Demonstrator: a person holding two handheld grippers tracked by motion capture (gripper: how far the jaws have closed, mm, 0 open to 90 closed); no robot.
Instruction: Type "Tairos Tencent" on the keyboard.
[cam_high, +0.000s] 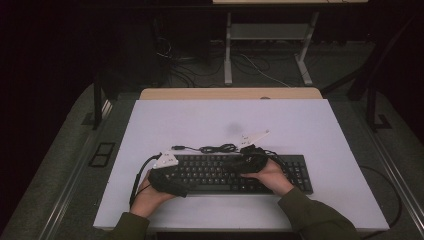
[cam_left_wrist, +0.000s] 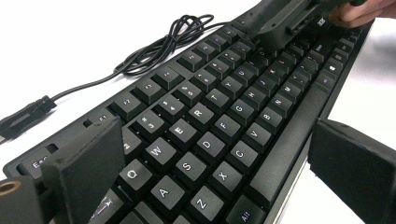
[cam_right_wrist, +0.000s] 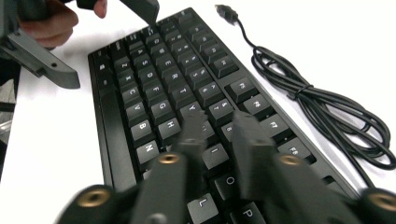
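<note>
Both grippers work over a black keyboard (cam_high: 235, 172) lying near the front middle of a white table (cam_high: 310, 130). Nearest in the left gripper view, the left gripper (cam_left_wrist: 219, 163) has its jaws spread wide across the keyboard's left end, one pad over the Esc and number-row side, the other off the front edge by the space bar; whether the pads press on the case cannot be told. That view also makes the key legends readable, which the high view does not. In the right gripper view, the right gripper (cam_right_wrist: 219, 135) has its jaws a little apart, blurred, hovering just over the keys around the middle rows with nothing between them; no earlier moment is shown for comparison. The high view gives what neither gripper view does: both hands coming from the bottom edge, the left gripper (cam_high: 167, 172) at the keyboard's left end and the right gripper (cam_high: 252, 162) right of centre. Just behind the keyboard lies its loosely coiled black cable (cam_high: 215, 148), the plug (cam_right_wrist: 227, 11) resting on the table. Beyond the table, a pale wooden edge (cam_high: 230, 93), then a dark floor with white desk legs (cam_high: 228, 50) and loose wires.
</note>
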